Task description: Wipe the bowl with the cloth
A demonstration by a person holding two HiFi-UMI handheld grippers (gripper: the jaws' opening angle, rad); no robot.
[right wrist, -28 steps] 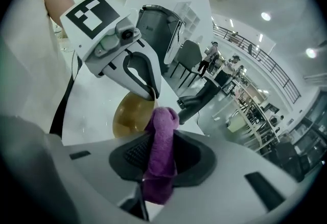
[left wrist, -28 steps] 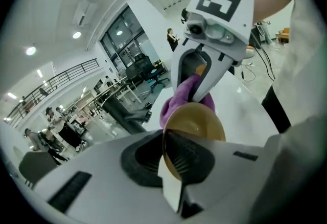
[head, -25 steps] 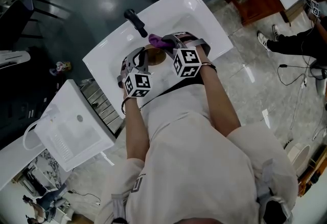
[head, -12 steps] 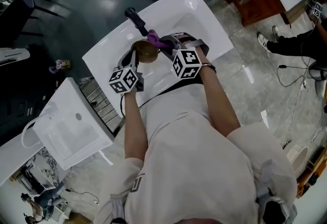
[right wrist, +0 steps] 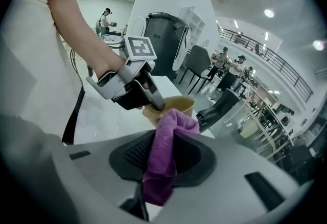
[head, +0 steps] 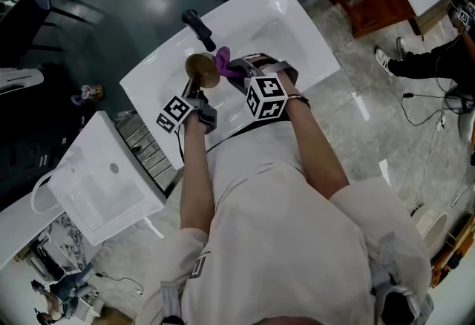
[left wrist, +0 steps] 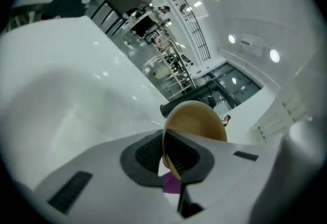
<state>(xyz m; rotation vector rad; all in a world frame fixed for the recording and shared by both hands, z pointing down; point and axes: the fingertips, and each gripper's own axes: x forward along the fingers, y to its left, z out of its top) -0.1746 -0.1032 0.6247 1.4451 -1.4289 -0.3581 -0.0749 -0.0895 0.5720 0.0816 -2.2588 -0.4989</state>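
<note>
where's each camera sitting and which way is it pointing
Head view: on the person's head, looking steeply down at the white sink; shows torso, both forearms, left gripper and right gripper.
Left gripper view: rides the left gripper, looking along its jaws, shut on the bowl rim, toward the black faucet.
Right gripper view: rides the right gripper, looking along jaws shut on the purple cloth, toward the person's left arm and left gripper.
Shared: bowl and cloth show in all three.
</note>
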